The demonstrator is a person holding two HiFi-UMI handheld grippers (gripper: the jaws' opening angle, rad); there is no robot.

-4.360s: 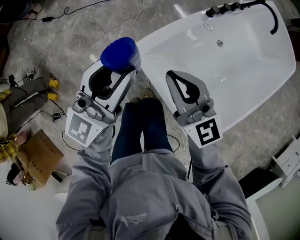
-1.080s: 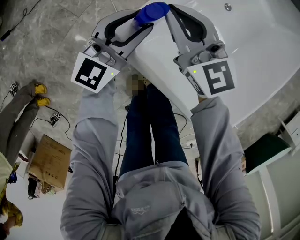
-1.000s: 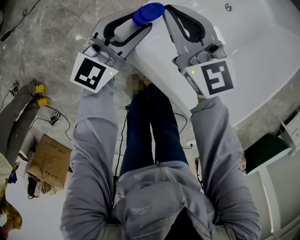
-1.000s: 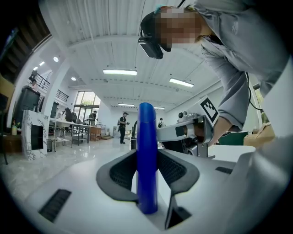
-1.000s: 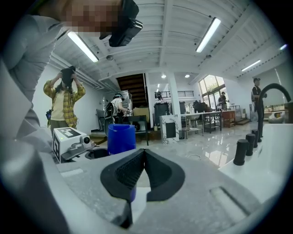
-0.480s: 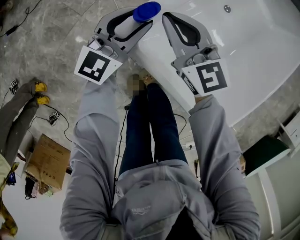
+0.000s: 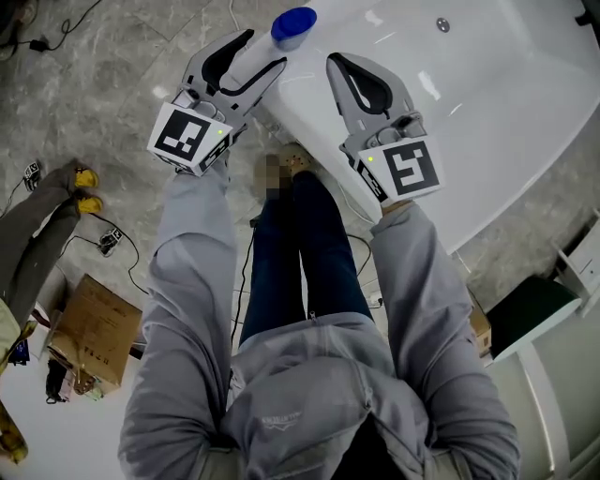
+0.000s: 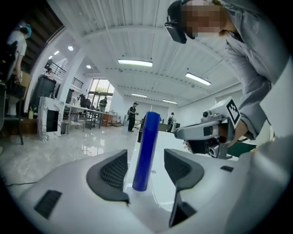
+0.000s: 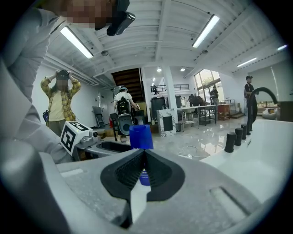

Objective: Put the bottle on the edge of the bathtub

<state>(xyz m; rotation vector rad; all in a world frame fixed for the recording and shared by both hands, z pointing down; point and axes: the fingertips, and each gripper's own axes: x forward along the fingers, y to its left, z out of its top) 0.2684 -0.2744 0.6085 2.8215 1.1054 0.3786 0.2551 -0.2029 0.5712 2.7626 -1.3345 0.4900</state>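
Looks like the release step of the task, close to done. Found the bottle (image 7: 292, 26) with its blue cap up at the near end of the bathtub (image 7: 506, 103), seemingly set down on the rim there, though cannot see its base to confirm full contact.

Opening around it at this moment with the left gripper (image 7: 267, 49). From the left gripper view, can see a gap between the blue cap and each dark pad, so no squeeze on the bottle now, only jaws standing to either side of it.

Holding nothing in the right gripper (image 7: 339, 62). Shows its two pads pressed flat together in its own view, with the bottle in sight beyond them, near but apart. Hovers over the bathtub rim just beside the bottle, on the basin side.

Next, probably: draw the left gripper straight back along its own line, away from the bathtub, without swinging sideways. Calls for keeping both pads clear of the bottle on the way out, since a brush from either one could tip it off the rim toward the floor or into the basin. Worth keeping the right gripper off it too.
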